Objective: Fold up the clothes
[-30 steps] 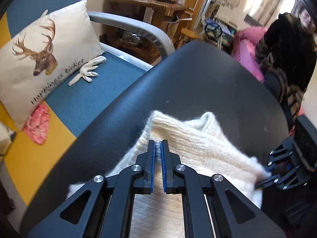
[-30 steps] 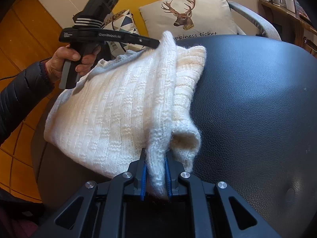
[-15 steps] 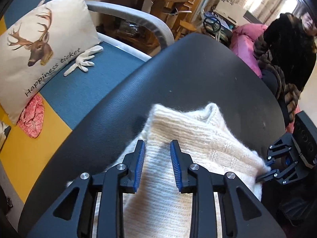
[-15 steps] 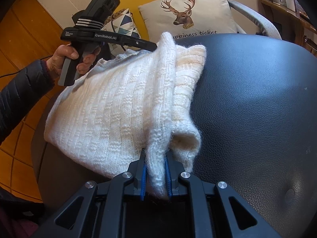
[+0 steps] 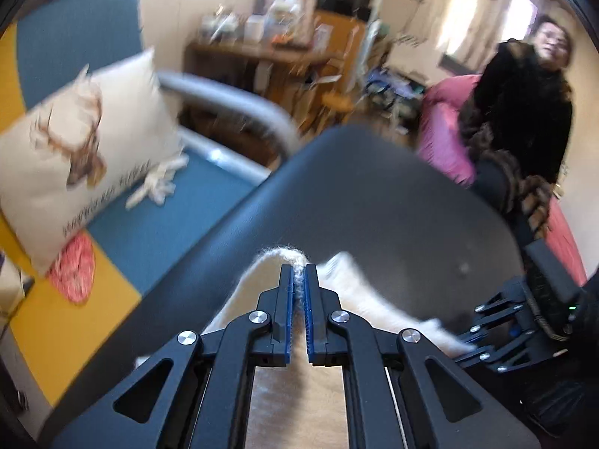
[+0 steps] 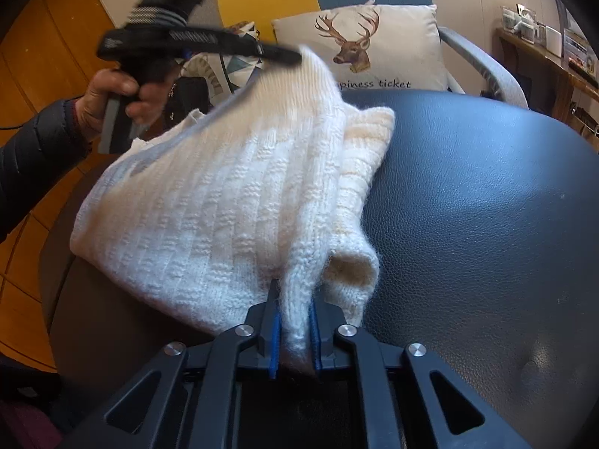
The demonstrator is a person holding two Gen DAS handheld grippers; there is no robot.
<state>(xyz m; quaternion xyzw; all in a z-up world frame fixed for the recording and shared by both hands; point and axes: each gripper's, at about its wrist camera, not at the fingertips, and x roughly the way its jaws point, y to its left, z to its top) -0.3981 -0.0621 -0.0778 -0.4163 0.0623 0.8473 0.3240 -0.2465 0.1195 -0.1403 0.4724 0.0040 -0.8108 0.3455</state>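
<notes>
Your cream knit sweater (image 6: 232, 202) lies bunched on the black leather seat (image 6: 486, 224), toward its left side. Your left gripper (image 5: 298, 288) is clamped on a raised fold at the sweater's far edge, jaws just closed onto the knit. Your right gripper (image 6: 294, 321) pinches the near corner, jaws having closed further, wool between the pads. Beyond the seat: a deer-print cushion (image 6: 378, 48) on a blue and yellow sofa (image 5: 157, 217), a grey armrest (image 5: 232, 104), a cluttered wooden table (image 5: 262, 60). A person in dark fur (image 5: 524, 104) sits past the seat's right edge.
</notes>
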